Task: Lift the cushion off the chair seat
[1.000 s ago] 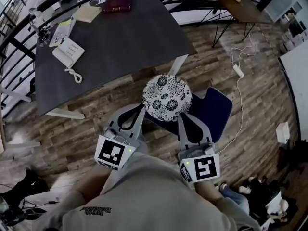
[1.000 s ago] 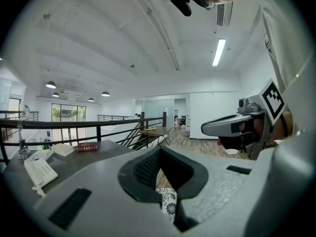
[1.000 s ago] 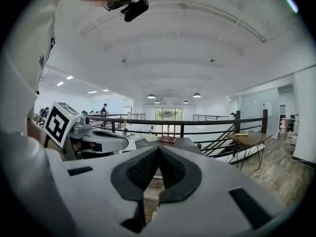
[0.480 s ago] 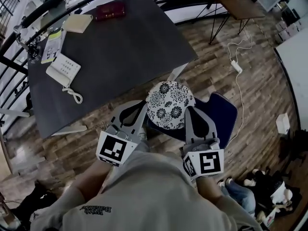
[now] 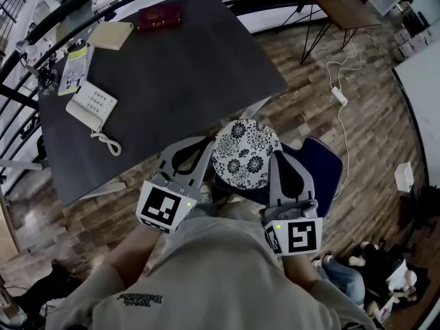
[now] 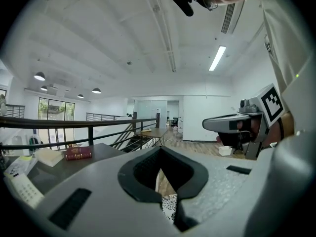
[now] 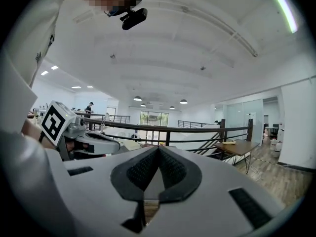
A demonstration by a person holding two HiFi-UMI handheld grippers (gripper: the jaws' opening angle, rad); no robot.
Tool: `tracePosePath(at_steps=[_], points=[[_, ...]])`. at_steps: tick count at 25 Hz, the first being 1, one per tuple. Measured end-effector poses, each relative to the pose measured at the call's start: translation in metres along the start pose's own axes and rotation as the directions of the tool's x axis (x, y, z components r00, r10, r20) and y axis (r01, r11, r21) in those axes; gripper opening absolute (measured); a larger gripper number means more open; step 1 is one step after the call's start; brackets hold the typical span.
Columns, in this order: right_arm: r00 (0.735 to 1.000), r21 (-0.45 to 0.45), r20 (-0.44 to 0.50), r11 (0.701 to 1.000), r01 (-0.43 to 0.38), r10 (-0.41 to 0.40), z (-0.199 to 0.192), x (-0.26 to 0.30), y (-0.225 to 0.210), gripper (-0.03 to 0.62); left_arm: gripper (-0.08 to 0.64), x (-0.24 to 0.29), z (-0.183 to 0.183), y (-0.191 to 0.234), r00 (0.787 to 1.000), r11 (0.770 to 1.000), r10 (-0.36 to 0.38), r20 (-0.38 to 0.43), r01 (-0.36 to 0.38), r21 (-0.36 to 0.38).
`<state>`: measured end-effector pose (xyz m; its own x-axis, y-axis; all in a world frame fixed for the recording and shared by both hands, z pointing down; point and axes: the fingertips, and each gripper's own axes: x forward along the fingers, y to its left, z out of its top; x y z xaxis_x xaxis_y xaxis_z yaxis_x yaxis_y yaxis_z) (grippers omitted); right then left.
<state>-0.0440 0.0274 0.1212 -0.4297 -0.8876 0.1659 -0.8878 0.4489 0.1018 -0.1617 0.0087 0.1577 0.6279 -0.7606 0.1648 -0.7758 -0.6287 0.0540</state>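
The flowered cushion sits between the left claw and the right claw. Both claws are pressed together, with the chair beyond the right one.

In the head view the dark worktop drops lower in the frame, its near corner now closer to the cushion; the telephone on it slides down the left side; the cushion, between the left tongs and the right tongs, shifts slightly right and down; the blue chair seat moves rightward, with more of it showing beyond the cushion.
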Motion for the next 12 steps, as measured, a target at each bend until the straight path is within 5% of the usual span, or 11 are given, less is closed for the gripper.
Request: tracePosePath(at_steps=[12], points=[[1.000, 0.038, -0.005, 0.999, -0.022, 0.022, -0.013, -0.002, -0.038, 0.003, 0.005, 0.024, 0.009, -0.034, 1.000, 0.999, -0.011, -0.001, 0.011, 0.034]])
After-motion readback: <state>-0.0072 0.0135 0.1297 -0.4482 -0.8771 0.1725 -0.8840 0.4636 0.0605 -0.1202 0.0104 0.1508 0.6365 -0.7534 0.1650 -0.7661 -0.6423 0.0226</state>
